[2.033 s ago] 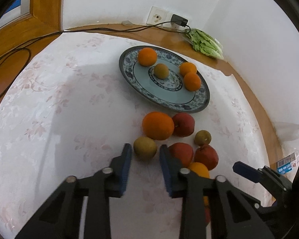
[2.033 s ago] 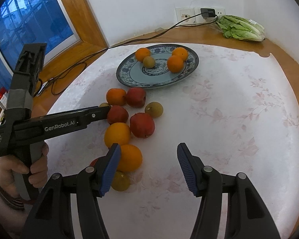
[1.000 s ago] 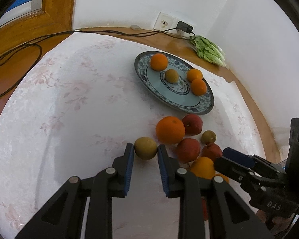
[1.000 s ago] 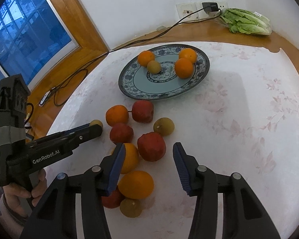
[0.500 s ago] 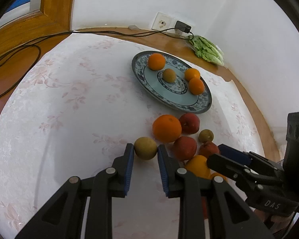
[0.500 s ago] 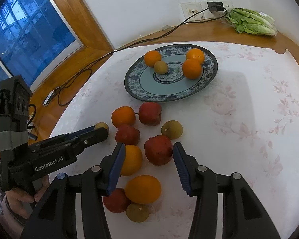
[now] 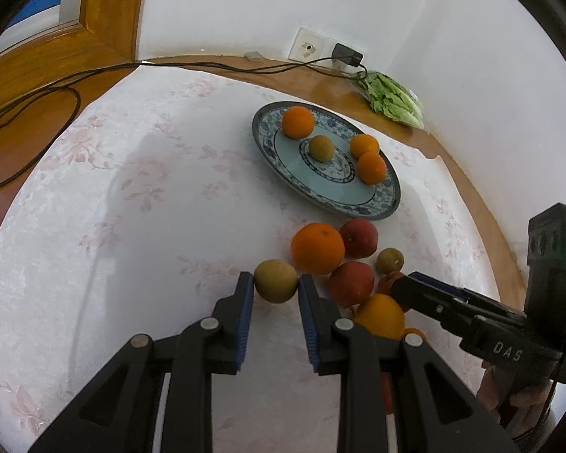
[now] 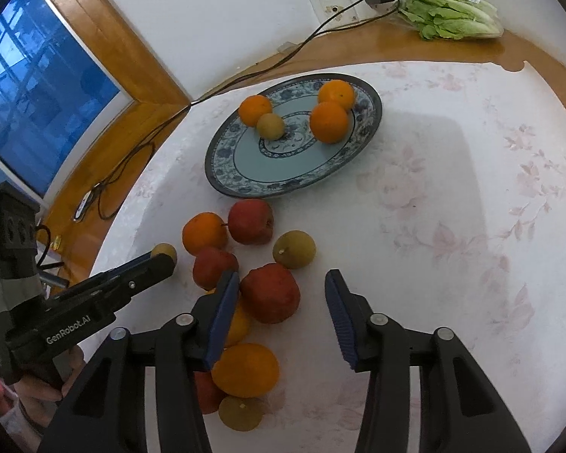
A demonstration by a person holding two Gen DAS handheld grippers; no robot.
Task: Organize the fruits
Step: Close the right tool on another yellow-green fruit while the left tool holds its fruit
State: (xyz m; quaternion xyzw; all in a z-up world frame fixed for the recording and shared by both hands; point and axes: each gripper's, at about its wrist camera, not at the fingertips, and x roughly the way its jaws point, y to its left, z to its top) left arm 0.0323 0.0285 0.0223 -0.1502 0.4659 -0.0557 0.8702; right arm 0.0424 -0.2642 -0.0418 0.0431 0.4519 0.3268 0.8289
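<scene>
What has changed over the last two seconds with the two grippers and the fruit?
The left gripper closed onto the yellow-brown fruit and now pinches it. The right gripper moved forward to straddle the red apple; its jaws have just been closing, with the right pad not yet touching. The plate, its four fruits and the loose pile stayed put.

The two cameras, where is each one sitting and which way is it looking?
Left wrist: sits on the left gripper, looking down at its yellow-brown fruit; its fingers and the right gripper show.
Right wrist: sits on the right gripper, looking down at a red apple; its fingers and a hand on the left gripper show.
Both share the plate, the fruit pile, the lettuce.
</scene>
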